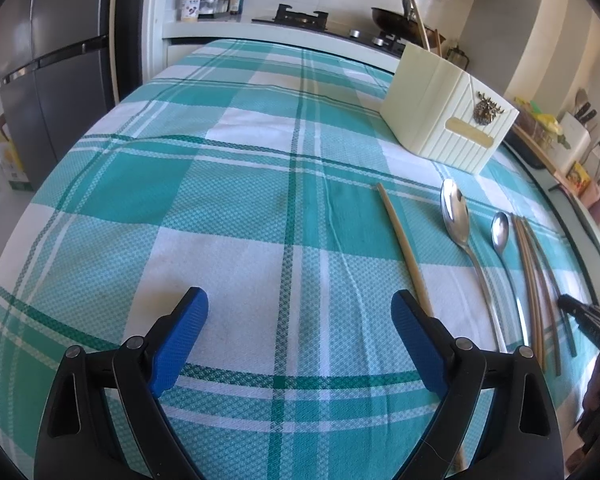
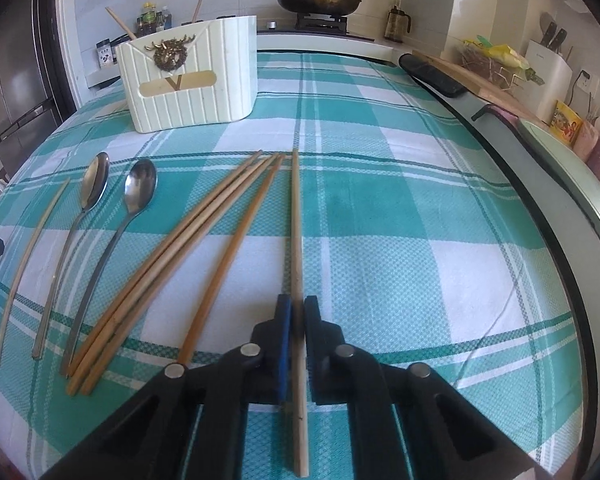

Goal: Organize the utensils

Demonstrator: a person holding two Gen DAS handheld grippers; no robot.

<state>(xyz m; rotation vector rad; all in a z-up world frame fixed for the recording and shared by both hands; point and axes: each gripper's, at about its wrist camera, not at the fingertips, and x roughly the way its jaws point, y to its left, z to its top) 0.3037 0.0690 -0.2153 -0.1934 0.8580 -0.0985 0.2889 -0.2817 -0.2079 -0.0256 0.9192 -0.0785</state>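
My right gripper (image 2: 298, 312) is shut on a single wooden chopstick (image 2: 296, 220) that runs forward over the checked tablecloth. To its left lie several loose chopsticks (image 2: 204, 240), two metal spoons (image 2: 138, 192) (image 2: 94, 180) and a pale chopstick (image 2: 32, 248). A cream utensil holder (image 2: 188, 80) stands at the back left with chopsticks in it. My left gripper (image 1: 300, 304) is open and empty over the cloth. In its view a chopstick (image 1: 400, 236), the spoons (image 1: 456, 212) (image 1: 500, 232) and the holder (image 1: 448, 112) lie to the right.
The table (image 1: 220, 160) has a teal and white checked cloth. A stove with a pan (image 2: 318, 0) is behind it. A fridge (image 1: 40, 60) stands at the left. A counter with a knife block (image 2: 548, 68) runs along the right.
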